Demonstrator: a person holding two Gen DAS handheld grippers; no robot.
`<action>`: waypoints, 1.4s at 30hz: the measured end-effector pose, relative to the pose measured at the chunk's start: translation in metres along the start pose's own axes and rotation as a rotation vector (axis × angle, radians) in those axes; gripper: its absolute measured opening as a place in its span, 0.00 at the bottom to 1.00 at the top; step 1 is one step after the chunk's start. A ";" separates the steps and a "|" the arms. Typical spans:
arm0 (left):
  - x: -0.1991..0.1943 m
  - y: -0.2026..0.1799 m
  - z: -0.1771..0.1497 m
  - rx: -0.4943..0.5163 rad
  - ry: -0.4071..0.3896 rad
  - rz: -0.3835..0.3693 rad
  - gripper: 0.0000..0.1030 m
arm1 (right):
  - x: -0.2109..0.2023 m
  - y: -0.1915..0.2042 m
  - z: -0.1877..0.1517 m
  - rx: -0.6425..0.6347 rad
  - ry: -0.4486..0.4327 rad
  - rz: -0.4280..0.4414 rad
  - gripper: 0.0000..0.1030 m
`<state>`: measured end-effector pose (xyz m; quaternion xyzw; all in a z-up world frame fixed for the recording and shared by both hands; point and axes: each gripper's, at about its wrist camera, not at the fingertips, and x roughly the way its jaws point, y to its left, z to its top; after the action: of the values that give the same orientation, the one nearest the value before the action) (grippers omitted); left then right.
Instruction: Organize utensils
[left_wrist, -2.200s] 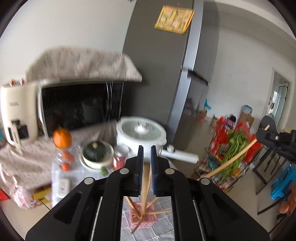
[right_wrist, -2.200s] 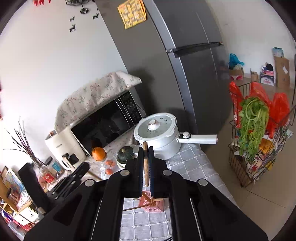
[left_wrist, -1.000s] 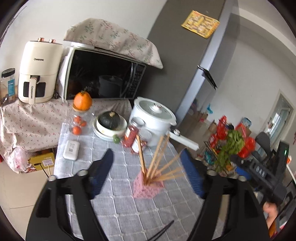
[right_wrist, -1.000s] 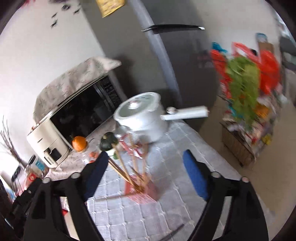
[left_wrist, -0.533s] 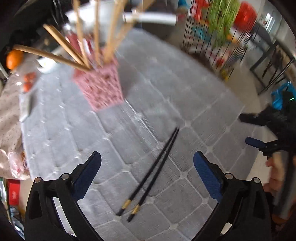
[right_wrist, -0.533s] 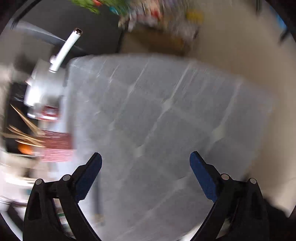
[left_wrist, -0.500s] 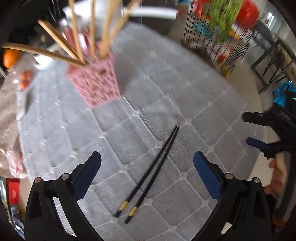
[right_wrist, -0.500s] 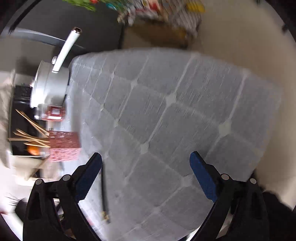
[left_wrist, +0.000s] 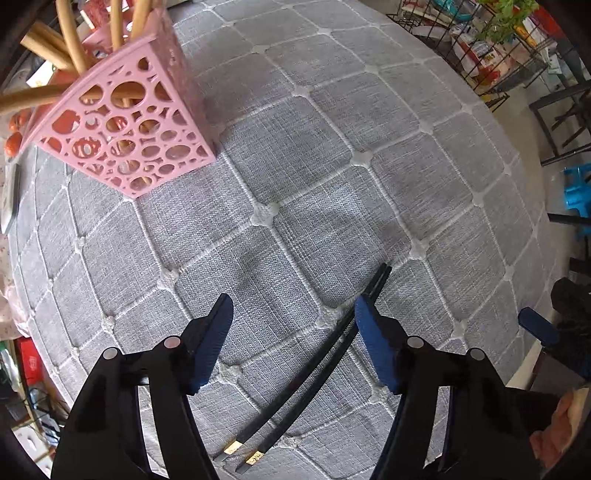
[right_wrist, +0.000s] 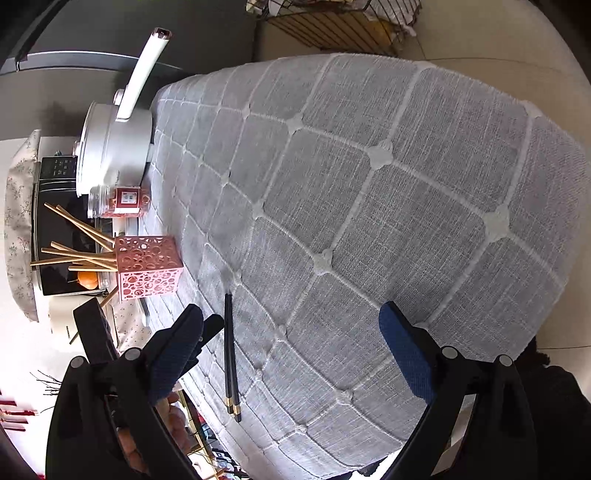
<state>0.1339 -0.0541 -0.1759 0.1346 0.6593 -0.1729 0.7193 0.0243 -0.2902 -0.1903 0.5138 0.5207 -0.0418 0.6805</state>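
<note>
Two black chopsticks (left_wrist: 314, 376) with gold bands lie side by side on the grey quilted tablecloth (left_wrist: 332, 166). My left gripper (left_wrist: 294, 310) points straight down over them, jaws closing. Their lower half shows between the fingers and their far tip passes by the right fingertip (left_wrist: 365, 314); no pad presses on them. A pink perforated holder (left_wrist: 129, 140) with several wooden chopsticks (left_wrist: 70, 33) stands at the upper left. In the right wrist view my right gripper (right_wrist: 291, 317) stands wide open over bare cloth, with the black chopsticks (right_wrist: 229, 350) just inside its left finger and the holder (right_wrist: 147, 266) further left.
A white pot (right_wrist: 114, 147) with a long handle, a red-labelled jar (right_wrist: 122, 201) and a microwave (right_wrist: 55, 229) stand behind the holder. A wire rack (left_wrist: 498, 44) of groceries is beyond the table. The table edge (right_wrist: 535, 332) runs close on the right.
Both grippers have swung down from facing the kitchen to over the table. The left one has come lower over the black chopsticks and its jaws have narrowed.
</note>
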 end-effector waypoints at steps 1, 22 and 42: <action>-0.001 -0.001 0.001 0.007 -0.002 0.000 0.63 | 0.001 -0.001 0.001 0.003 0.004 0.003 0.91; 0.017 -0.059 0.005 0.181 -0.047 -0.007 0.10 | 0.011 0.005 -0.001 -0.017 -0.013 -0.054 0.91; -0.129 0.082 -0.136 -0.185 -0.549 -0.155 0.04 | 0.135 0.150 -0.085 -0.543 0.015 -0.472 0.66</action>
<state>0.0373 0.0864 -0.0627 -0.0338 0.4614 -0.1964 0.8645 0.1184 -0.0919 -0.1875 0.1803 0.6221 -0.0542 0.7600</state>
